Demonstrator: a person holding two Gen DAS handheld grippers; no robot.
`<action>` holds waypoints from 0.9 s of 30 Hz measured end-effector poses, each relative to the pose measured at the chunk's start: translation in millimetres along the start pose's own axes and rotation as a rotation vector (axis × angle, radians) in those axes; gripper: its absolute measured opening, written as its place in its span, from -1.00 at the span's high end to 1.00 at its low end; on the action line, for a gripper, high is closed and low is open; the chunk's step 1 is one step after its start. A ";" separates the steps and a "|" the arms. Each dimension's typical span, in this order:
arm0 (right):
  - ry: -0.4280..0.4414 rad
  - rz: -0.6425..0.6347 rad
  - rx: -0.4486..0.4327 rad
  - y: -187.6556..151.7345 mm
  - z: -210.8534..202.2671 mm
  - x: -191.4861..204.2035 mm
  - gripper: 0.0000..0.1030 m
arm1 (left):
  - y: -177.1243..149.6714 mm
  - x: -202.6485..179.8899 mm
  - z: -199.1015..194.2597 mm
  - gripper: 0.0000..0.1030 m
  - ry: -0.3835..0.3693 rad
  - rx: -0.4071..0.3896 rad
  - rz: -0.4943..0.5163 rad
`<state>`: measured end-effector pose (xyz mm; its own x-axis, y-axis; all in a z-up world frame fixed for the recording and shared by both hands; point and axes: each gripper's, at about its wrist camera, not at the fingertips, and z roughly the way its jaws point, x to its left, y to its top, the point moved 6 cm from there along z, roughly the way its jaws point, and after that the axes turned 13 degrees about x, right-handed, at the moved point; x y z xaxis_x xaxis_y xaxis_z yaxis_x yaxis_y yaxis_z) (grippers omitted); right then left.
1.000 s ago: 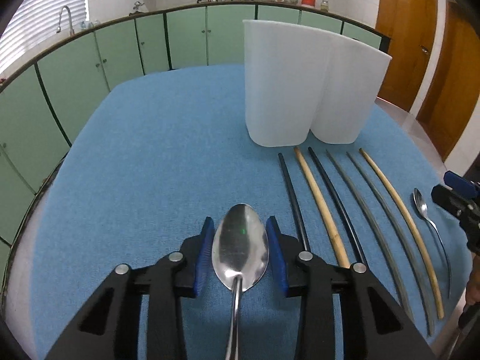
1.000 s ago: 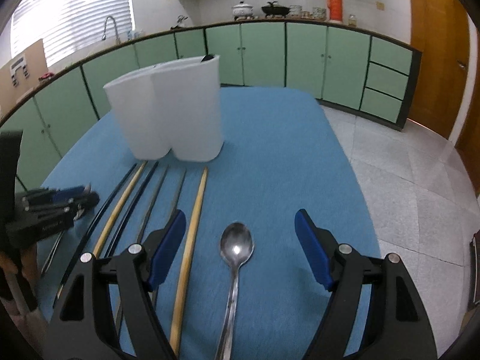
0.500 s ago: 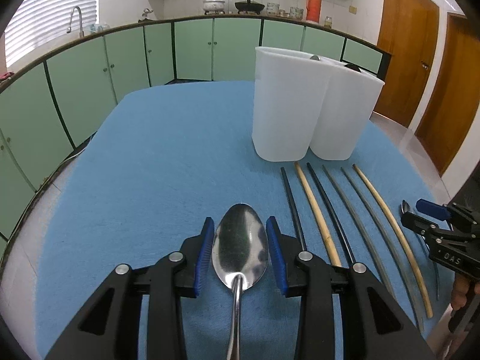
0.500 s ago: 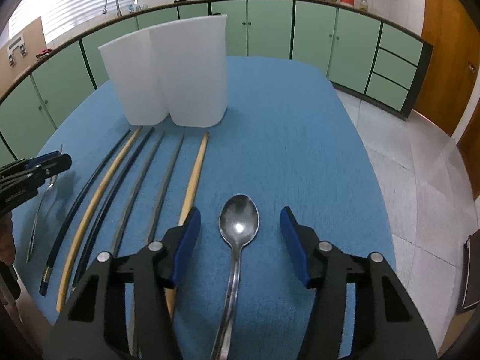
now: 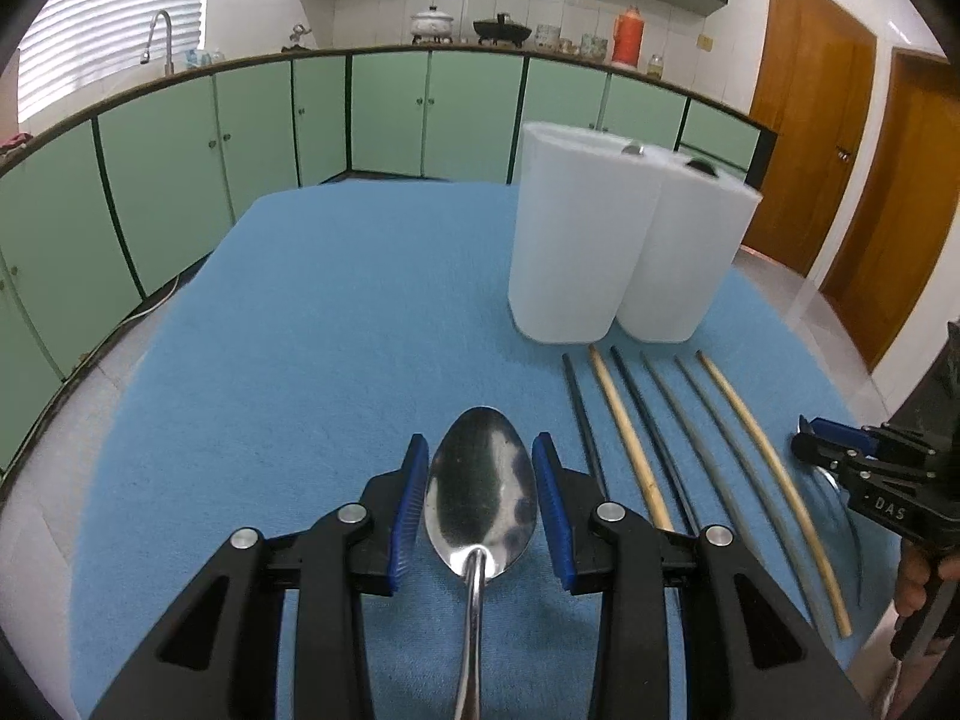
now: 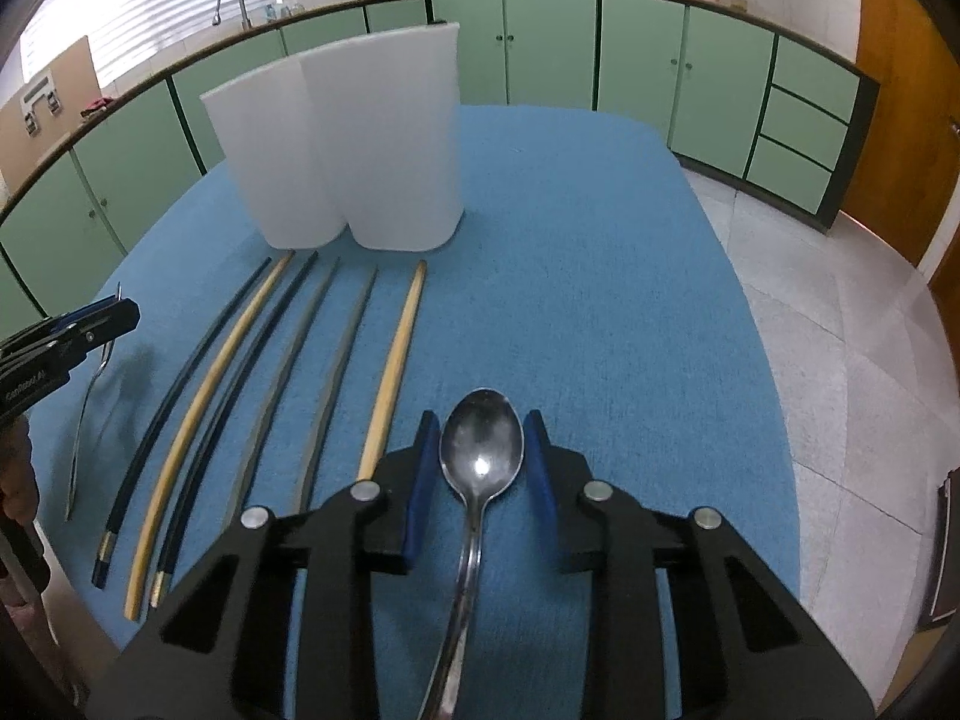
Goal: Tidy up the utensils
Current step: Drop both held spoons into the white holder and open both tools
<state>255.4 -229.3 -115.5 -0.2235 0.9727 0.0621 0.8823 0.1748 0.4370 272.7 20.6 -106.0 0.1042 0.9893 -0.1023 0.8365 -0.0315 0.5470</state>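
Observation:
My left gripper (image 5: 480,501) is shut on a large steel spoon (image 5: 480,492) and holds it above the blue mat; the spoon hangs from it in the right wrist view (image 6: 90,396). My right gripper (image 6: 480,462) has closed around a smaller steel spoon (image 6: 482,456); its pads sit at the bowl's sides. Several chopsticks (image 6: 282,372), black, grey and bamboo, lie side by side on the mat (image 6: 570,276). A white two-compartment holder (image 6: 348,144) stands behind them, with utensil tips showing above its rim (image 5: 633,149).
The blue mat (image 5: 312,330) covers a round table. Green cabinets (image 5: 420,114) ring the room, with a counter carrying pots and a red flask. Wooden doors (image 5: 810,138) stand at the right. Tiled floor (image 6: 840,330) lies beyond the table's right edge.
My right gripper's jaws have narrowed from wide open to close around the small spoon's bowl. My left gripper has risen with the large spoon, and the holder now looks farther off.

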 end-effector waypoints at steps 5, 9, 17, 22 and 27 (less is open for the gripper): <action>0.014 -0.022 -0.105 1.6 -32.9 4.3 0.46 | 2.3 -0.3 -22.0 0.32 -0.023 -0.064 -0.004; 0.011 -0.027 -0.172 7.6 -57.4 5.8 0.46 | 4.3 -0.6 -42.0 0.32 -0.043 -0.121 -0.006; 0.039 -0.011 -0.282 15.3 -97.7 1.9 0.47 | 11.0 -1.8 -67.1 0.32 -0.074 -0.208 -0.020; 0.042 -0.013 -0.326 22.7 -114.1 4.1 0.47 | 15.7 -1.0 -78.2 0.32 -0.082 -0.249 -0.029; 0.044 -0.021 -0.377 32.7 -129.5 4.1 0.47 | 25.7 -2.9 -93.0 0.32 -0.081 -0.306 -0.026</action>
<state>229.7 -239.3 15.2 -0.2645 0.9607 0.0847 0.6652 0.1181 0.7373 243.8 30.2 -14.5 0.1378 0.9741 -0.1791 0.6404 0.0504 0.7664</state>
